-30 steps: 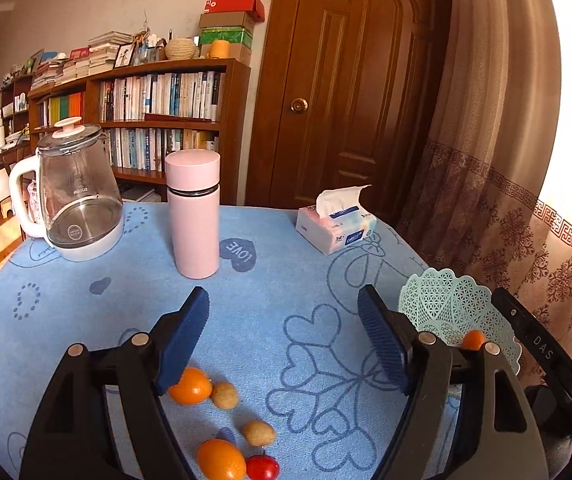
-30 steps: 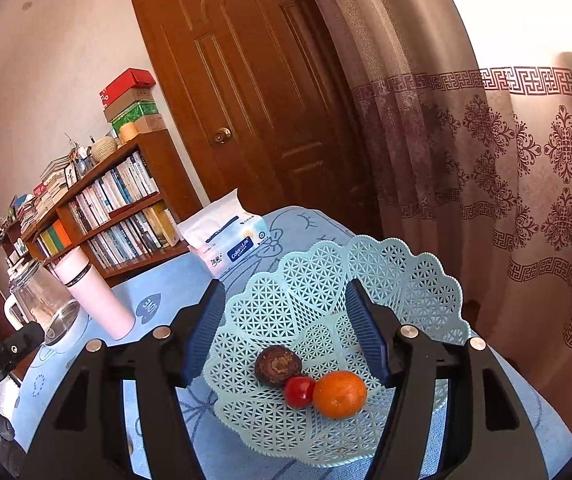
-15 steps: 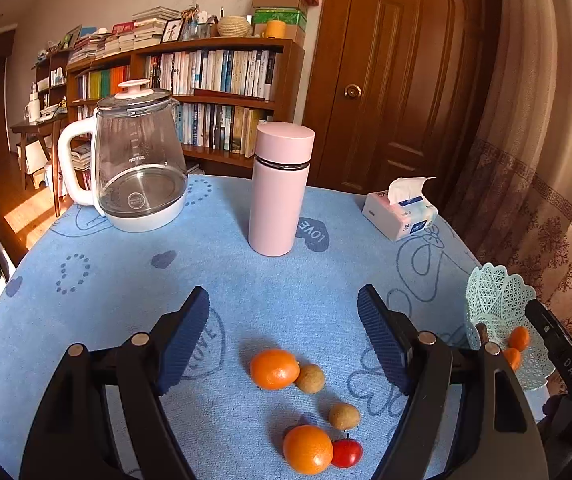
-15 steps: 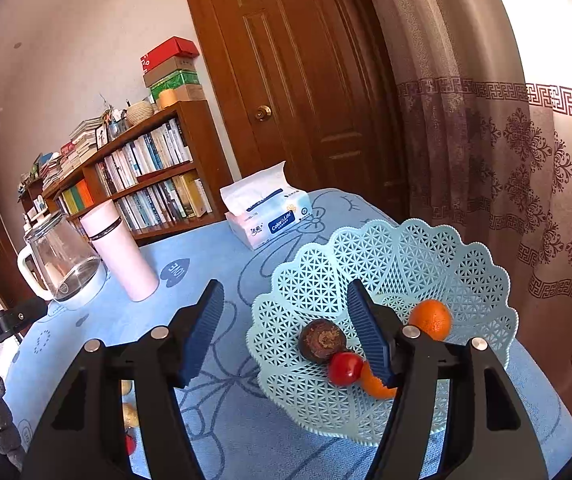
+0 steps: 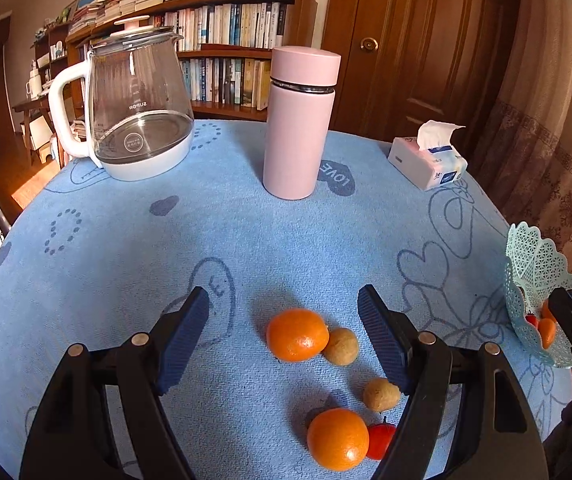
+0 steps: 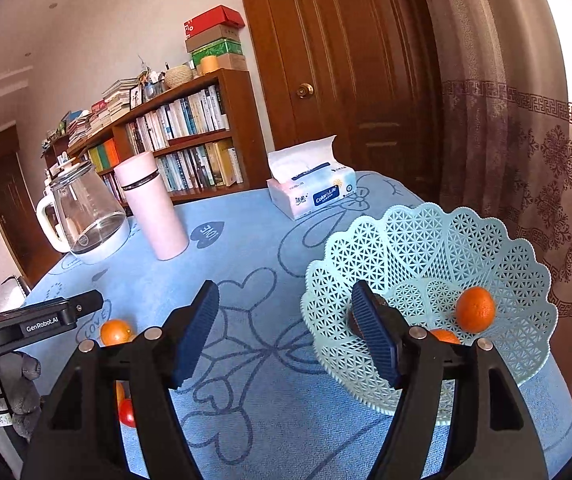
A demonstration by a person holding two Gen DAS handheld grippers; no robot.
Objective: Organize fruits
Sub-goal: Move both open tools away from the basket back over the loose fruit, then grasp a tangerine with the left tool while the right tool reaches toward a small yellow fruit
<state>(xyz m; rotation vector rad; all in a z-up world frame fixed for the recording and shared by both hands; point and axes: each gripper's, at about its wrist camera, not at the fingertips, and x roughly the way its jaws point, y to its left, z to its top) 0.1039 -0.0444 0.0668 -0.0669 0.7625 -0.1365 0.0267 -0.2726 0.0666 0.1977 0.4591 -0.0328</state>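
Near table edge: basket | left gripper released | right gripper opening, empty

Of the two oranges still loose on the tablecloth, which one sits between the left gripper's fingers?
The farther orange, touching a brown kiwi-like fruit, lies between the open left gripper. The nearer orange, beside the small red fruit, lies below.

Oranges on the table: two, one far and one near
Brown round fruits on the table: two
Small red fruits on the table: one
Oranges in the basket: two
Dark fruit in the basket: one, mostly hidden
Pink flasks: one
Glass kettles: one
Tissue packs: one
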